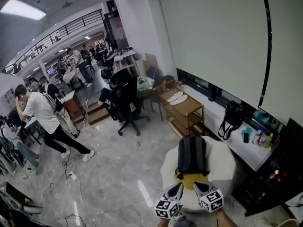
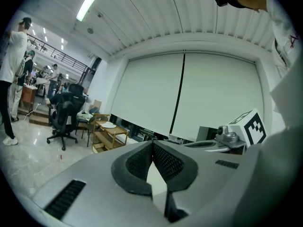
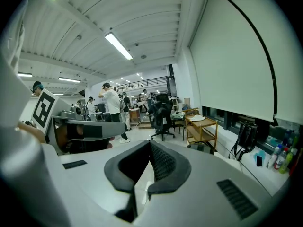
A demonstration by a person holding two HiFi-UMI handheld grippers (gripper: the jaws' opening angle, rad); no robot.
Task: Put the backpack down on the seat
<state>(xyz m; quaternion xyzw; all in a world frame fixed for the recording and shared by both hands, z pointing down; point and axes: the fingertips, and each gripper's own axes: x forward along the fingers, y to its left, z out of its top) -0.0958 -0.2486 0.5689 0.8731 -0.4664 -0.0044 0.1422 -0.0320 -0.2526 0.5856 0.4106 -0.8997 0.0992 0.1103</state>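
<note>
"Trouble could have come how?" asked one.

"The backpack (image 1: 191, 156) lay flat on the white seat (image 1: 222, 162). The left gripper (image 1: 174, 191) and right gripper (image 1: 201, 189) were close by. A bump could have pushed it off."

"Were the fingers holding it?"

"No. Both pairs were shut together, with nothing in them. The bag looked dark grey and soft, its straps seemed to face up, and one end sat on something yellow (image 1: 187, 179)."

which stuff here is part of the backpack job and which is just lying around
Job: backpack, white seat, left tool, right tool, both shut, empty.
Lying about: office chair, wooden shelf, black bag, bottles.
</note>
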